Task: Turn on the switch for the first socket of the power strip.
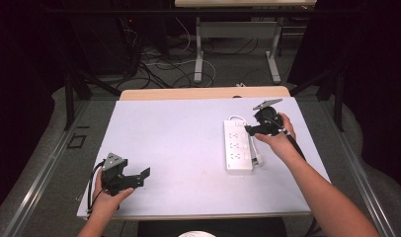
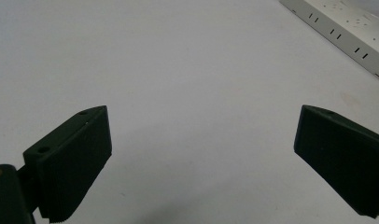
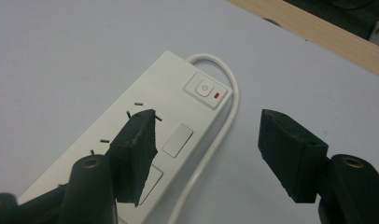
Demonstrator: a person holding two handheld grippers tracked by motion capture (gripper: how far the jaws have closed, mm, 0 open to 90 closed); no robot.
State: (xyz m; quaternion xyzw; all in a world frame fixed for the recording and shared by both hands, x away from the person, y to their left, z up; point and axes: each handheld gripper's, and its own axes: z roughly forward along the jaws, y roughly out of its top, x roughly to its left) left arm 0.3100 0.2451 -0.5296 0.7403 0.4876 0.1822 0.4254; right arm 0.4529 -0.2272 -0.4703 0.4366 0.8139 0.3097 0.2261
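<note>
The left tool [image 1: 139,177] rests idle near the counter's [image 1: 179,143] front left corner, jaws apart on nothing. Right of centre lies the power strip [image 1: 237,146]: white, flat, rigid plastic, probably light and slick, best gripped across its narrow sides. The right tool [image 3: 208,156] hovers over its switch [image 3: 204,88], jaws parted, its cord [image 3: 227,116] between them.

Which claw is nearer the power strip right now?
Right. The right claw hovers open over the power strip; the left claw sits far across the table near its front-left corner.
</note>
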